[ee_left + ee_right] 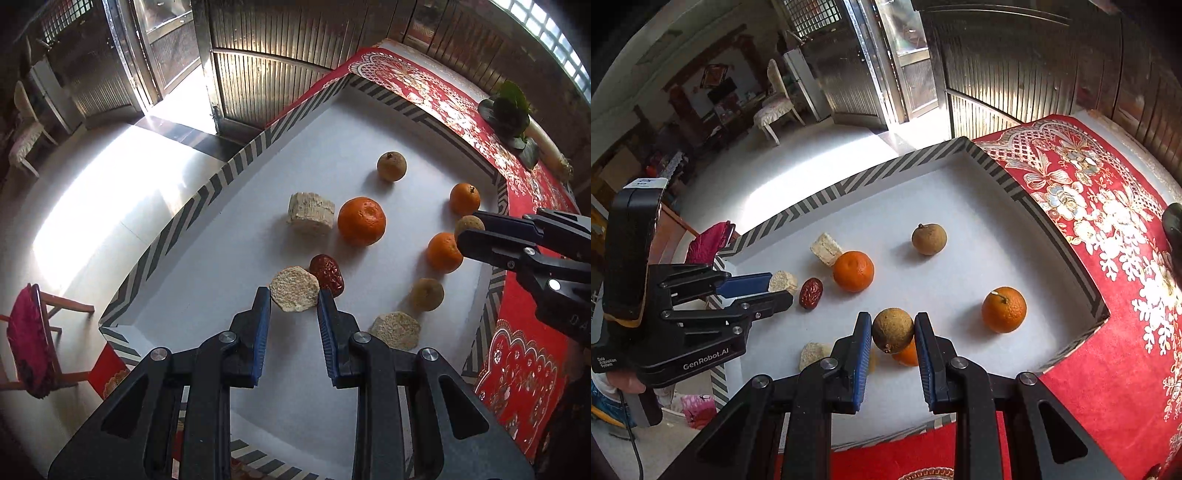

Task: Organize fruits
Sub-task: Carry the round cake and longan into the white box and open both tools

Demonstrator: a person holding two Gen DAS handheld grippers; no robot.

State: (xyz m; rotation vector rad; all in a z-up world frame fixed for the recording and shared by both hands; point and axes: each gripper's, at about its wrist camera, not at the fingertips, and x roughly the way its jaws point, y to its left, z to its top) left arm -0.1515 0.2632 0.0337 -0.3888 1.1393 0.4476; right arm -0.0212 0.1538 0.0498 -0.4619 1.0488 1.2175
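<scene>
A white tray (207, 258) with a striped rim holds the fruits. My left gripper (294, 300) is shut on a beige cut slice (294, 294), held just above the tray; it also shows in the right wrist view (783, 286). A red date (327, 275) lies right beside it. My right gripper (892, 328) is shut on a brown longan (892, 330), lifted over a small orange (905, 354). On the tray lie a large orange (361, 220), two smaller oranges (464, 198) (444, 252), two more longans (391, 167) (427, 294), a pale block (310, 213) and another beige slice (396, 330).
The tray rests on a red patterned tablecloth (524, 373). A green leafy vegetable (509, 114) and a white radish (546, 147) lie on the cloth beyond the tray. A wooden chair with a red cushion (29, 350) stands on the floor to the left.
</scene>
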